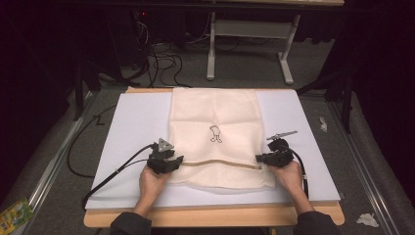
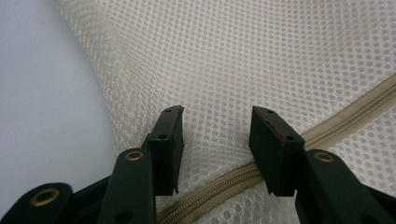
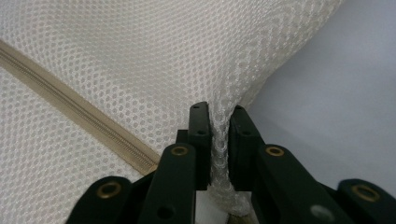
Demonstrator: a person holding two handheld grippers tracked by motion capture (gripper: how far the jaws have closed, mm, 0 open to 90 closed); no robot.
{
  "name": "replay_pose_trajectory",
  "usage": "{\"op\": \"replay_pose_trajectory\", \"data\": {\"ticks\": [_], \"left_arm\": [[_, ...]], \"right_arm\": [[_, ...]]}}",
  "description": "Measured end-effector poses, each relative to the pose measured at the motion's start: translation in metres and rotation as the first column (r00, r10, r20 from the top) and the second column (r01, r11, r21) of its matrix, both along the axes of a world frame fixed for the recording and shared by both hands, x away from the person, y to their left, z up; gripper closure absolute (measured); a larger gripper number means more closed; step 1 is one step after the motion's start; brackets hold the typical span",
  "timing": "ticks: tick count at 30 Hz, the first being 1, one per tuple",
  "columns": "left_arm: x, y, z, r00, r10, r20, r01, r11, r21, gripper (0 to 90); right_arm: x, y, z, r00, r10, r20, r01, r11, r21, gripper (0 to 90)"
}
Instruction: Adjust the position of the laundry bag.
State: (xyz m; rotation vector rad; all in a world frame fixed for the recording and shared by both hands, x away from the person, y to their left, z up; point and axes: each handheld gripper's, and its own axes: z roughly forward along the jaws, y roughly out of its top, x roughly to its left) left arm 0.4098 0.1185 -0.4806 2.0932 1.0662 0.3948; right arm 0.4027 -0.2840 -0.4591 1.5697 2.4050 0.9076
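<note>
- High view: a cream mesh laundry bag (image 1: pixel 215 137) lies flat on the white tabletop (image 1: pixel 132 127), its zipper (image 1: pixel 220 164) running across the end nearest the person. The left gripper (image 1: pixel 172 164) sits at the bag's left edge by the zipper end, the right gripper (image 1: pixel 261 158) at the right edge by the other end. A small dark figure (image 1: pixel 215 133) is printed mid-bag.
- Left gripper view: the jaws stand apart over the mesh laundry bag (image 2: pixel 261 60), with the zipper (image 2: pixel 327 128) passing under the right-hand jaw. The fingertips (image 2: pixel 169 140) appear to rest on or just above the mesh; nothing is bunched up between them, so this side grips nothing yet. The bare tabletop (image 2: pixel 42 93) lies to the left.
- Right gripper view: the jaws are closed on a pinched ridge of the mesh laundry bag (image 3: pixel 140 60) at its edge, the fold standing up between the fingertips (image 3: pixel 201 126). The zipper (image 3: pixel 79 114) ends just left of the jaws. The tabletop (image 3: pixel 336 93) is to the right.
- Risks from here, as a judgement:
  - The right grip may hold one mesh layer only; a pull could then slide the fabric out or open nothing.
  - The left jaws straddle the zipper tape; closing there might clamp the teeth and jam the zipper, or catch both layers together.
  - With one side held and the other loose, any tug would drag the whole bag across the smooth tabletop rather than tension it.
  - Open mesh can snag on a jaw corner and tear.
</note>
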Motion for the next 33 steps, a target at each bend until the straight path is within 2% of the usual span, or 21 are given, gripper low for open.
{"op": "replay_pose_trajectory", "data": {"ticks": [2, 7, 9, 10, 17, 22, 23, 28, 33], "left_arm": [[0.0, 0.0, 0.0, 1.0, -0.003, -0.002, 0.003, 1.0, 0.0, 55.0], [0.001, 0.002, 0.001, 0.9999, -0.012, -0.003, 0.012, 0.9999, -0.004, 55.0], [0.0, 0.002, 0.001, 0.9998, -0.016, 0.008, 0.016, 0.9999, -0.001, 54.9], [0.0, 0.002, 0.001, 0.9998, -0.018, 0.012, 0.018, 0.9998, 0.001, 54.9], [-0.001, 0.004, 0.005, 0.9997, -0.017, 0.019, 0.017, 0.9998, -0.004, 54.5], [-0.003, 0.005, 0.01, 0.9991, -0.035, 0.026, 0.036, 0.9977, -0.058, 51.7], [-0.003, 0.005, 0.01, 0.9991, -0.035, 0.026, 0.036, 0.9977, -0.058, 51.1], [-0.007, 0.006, 0.017, 0.9978, -0.062, 0.025, 0.064, 0.9911, -0.117, 48.9], [-0.008, 0.003, 0.018, 0.9978, -0.066, 0.01, 0.066, 0.989, -0.132, 45.9]], "right_arm": [[0.0, 0.0, 0.0, 1.0, 0.006, 0.006, -0.006, 1.0, 0.002, 86.2], [-0.002, -0.005, 0.005, 0.9993, 0.009, 0.035, -0.01, 0.999, 0.039, 87.6], [-0.004, -0.008, 0.009, 0.998, 0.012, 0.062, -0.015, 0.999, 0.051, 87.8], [-0.005, -0.008, 0.01, 0.9981, 0.009, 0.061, -0.012, 0.998, 0.056, 87.9], [-0.006, -0.008, 0.018, 0.9957, 0.02, 0.091, -0.026, 0.998, 0.063, 88.1], [-0.006, -0.009, 0.021, 0.9946, 0.026, 0.101, -0.033, 0.997, 0.071, 88.2], [-0.006, -0.009, 0.021, 0.9946, 0.026, 0.101, -0.033, 0.997, 0.071, 88.2], [-0.006, -0.009, 0.024, 0.9934, 0.028, 0.111, -0.038, 0.996, 0.083, 88.1], [-0.005, -0.007, 0.029, 0.9925, 0.031, 0.119, -0.041, 0.996, 0.084, 88.1]]}}
